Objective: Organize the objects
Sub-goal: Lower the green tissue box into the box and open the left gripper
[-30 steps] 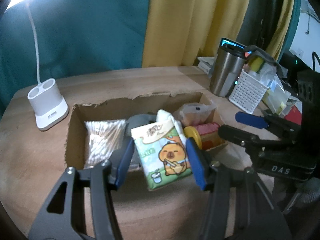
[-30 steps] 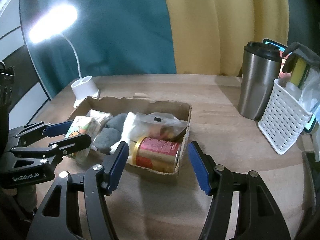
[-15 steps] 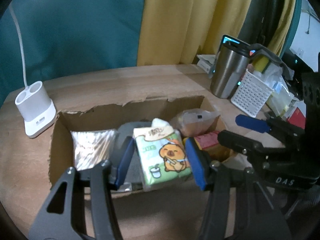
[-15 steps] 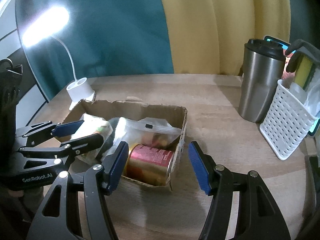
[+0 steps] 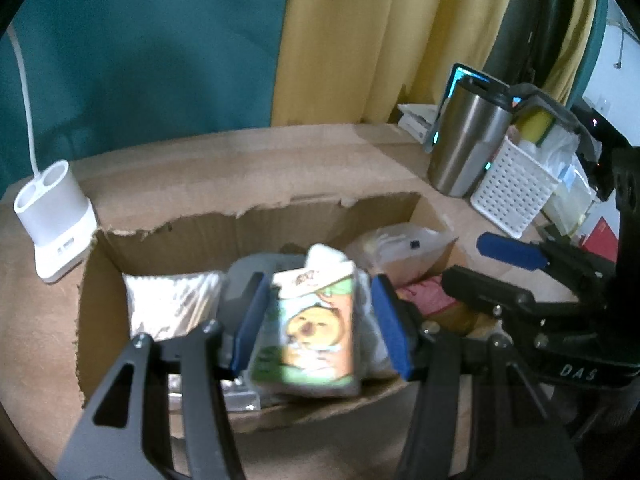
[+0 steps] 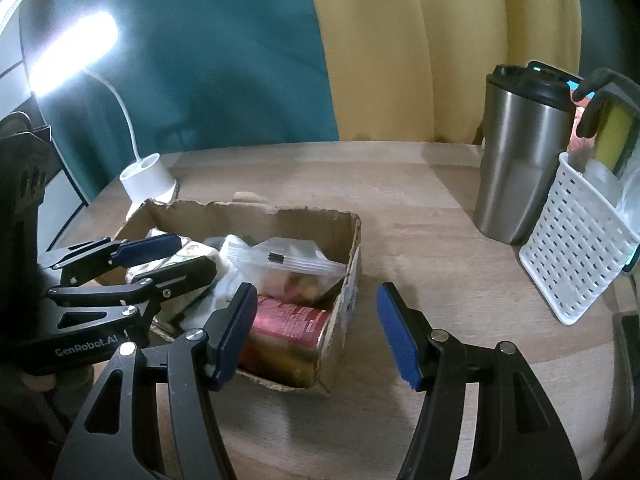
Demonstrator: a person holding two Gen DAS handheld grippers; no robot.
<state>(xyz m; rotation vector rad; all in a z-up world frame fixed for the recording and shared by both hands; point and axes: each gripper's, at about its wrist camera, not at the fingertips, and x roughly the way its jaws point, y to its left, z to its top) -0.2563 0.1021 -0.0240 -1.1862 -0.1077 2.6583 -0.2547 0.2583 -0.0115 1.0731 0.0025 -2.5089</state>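
- Both grippers have dropped in closer to the cardboard box (image 5: 248,224) since a second ago; tissue pack (image 5: 312,328) now sits down among the box contents instead of above the near wall.
- Left gripper (image 5: 320,324): blue pads on both sides of the tissue pack, clamped on it. Pack is upright, cartoon animal print facing the camera, picture blurred.
- In the right wrist view the left gripper (image 6: 168,256) reaches into the left half of the box with the pack between its fingers.
- Right gripper (image 6: 316,332): jaws apart, nothing between them. It hovers over the box's near right corner; left pad above the red can (image 6: 288,340), right pad over bare counter (image 6: 440,248).
- Box contents: bag of cotton swabs (image 5: 172,304) at left, grey item (image 5: 244,280) behind the pack, clear zip bag (image 6: 288,268) on top of the can, which lies on its side at right.
- Counter, outside the box: white lamp base (image 5: 52,216) at left, steel tumbler (image 6: 520,168) and white perforated basket (image 6: 576,252) at right, touching or just beside each other.
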